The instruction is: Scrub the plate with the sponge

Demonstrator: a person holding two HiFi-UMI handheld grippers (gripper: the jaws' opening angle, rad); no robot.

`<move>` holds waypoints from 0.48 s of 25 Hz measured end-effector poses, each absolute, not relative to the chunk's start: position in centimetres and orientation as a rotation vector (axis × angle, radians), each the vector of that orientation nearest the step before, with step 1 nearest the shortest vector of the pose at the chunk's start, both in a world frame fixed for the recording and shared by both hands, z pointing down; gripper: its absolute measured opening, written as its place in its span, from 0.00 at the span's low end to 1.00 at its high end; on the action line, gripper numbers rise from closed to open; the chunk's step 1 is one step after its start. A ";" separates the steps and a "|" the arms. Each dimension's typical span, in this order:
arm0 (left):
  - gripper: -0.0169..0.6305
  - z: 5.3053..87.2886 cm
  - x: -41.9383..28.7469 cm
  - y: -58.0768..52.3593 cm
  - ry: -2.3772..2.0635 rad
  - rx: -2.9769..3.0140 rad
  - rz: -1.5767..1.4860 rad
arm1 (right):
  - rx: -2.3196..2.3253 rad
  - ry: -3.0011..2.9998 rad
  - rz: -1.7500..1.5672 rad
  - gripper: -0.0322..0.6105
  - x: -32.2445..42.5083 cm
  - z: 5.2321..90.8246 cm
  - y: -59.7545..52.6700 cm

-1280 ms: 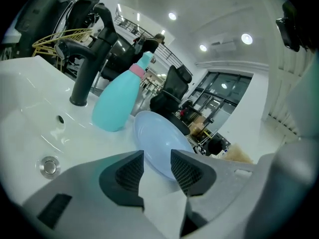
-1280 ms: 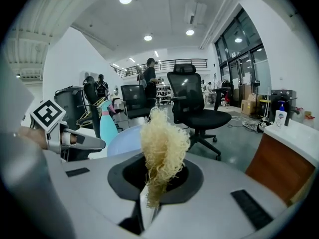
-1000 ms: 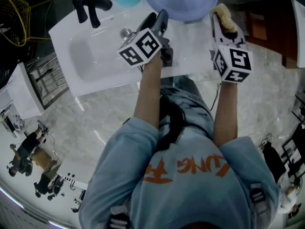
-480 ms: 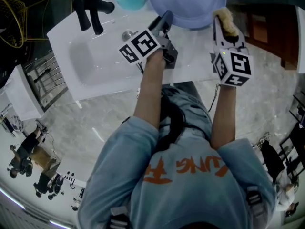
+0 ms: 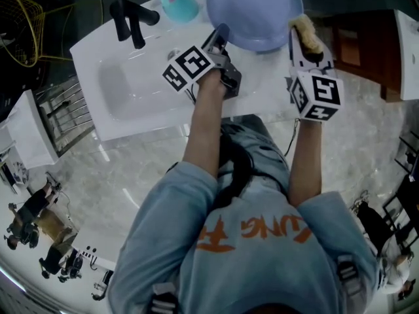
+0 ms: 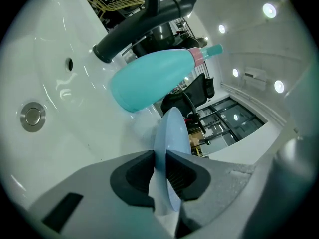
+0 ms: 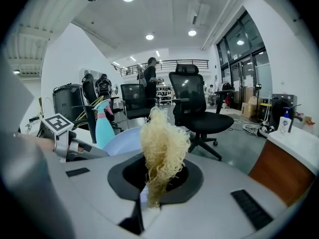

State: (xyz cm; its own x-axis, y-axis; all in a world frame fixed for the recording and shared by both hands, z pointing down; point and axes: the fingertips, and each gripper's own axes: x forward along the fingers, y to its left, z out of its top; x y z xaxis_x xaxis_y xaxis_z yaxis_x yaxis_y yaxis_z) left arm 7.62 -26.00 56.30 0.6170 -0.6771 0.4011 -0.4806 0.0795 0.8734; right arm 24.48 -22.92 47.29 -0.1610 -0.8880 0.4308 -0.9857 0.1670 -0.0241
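So plate (image 5: 255, 8) is steady for scrubbing, L gripper (image 6: 160, 159) jaws just closed on its rim; R gripper (image 7: 156, 182) clamps sponge (image 7: 162, 138)

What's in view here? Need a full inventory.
plate: one, pale blue, right of the basin
sponge: one, straw-yellow, fibrous, between the right jaws
spray bottle: one, teal with pink collar, between faucet and plate
faucet: one, black, at the basin's back
sink: one, white, in front of the person
wire basket: one, yellow, past the sink's left end
office chairs: several, black, room floor beyond
left gripper: one, grey, jaws just closing, now pressed on the plate's rim
right gripper: one, grey, shut on the sponge
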 end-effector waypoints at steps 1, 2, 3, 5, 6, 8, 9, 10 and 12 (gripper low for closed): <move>0.12 56.1 7.4 -25.9 -1.007 1.574 -0.185 | 1.789 -2.138 0.422 0.10 24.3 47.0 -22.9; 0.12 55.9 7.2 -25.8 -1.016 1.586 -0.177 | 1.789 -2.145 0.413 0.10 24.2 46.8 -22.8; 0.12 55.6 7.1 -25.6 -1.024 1.599 -0.170 | 1.788 -2.152 0.404 0.10 24.2 46.5 -22.7; 0.12 55.0 6.9 -25.0 -1.036 1.627 -0.160 | 1.790 -2.164 0.385 0.10 24.3 45.9 -22.3; 0.12 54.6 6.8 -24.8 -1.041 1.647 -0.156 | 1.793 -2.170 0.375 0.10 24.5 45.5 -22.0; 0.12 53.5 6.7 -24.3 -1.053 1.701 -0.146 | 1.802 -2.184 0.354 0.10 24.9 44.7 -21.5; 0.12 52.8 6.7 -24.0 -1.060 1.731 -0.141 | 1.807 -2.193 0.344 0.10 25.1 44.3 -21.3; 0.12 52.1 6.7 -23.8 -1.066 1.761 -0.136 | 1.811 -2.203 0.335 0.10 25.2 43.9 -21.1; 0.11 50.6 6.7 -23.2 -1.075 1.820 -0.119 | 1.818 -2.222 0.324 0.10 25.5 43.0 -20.6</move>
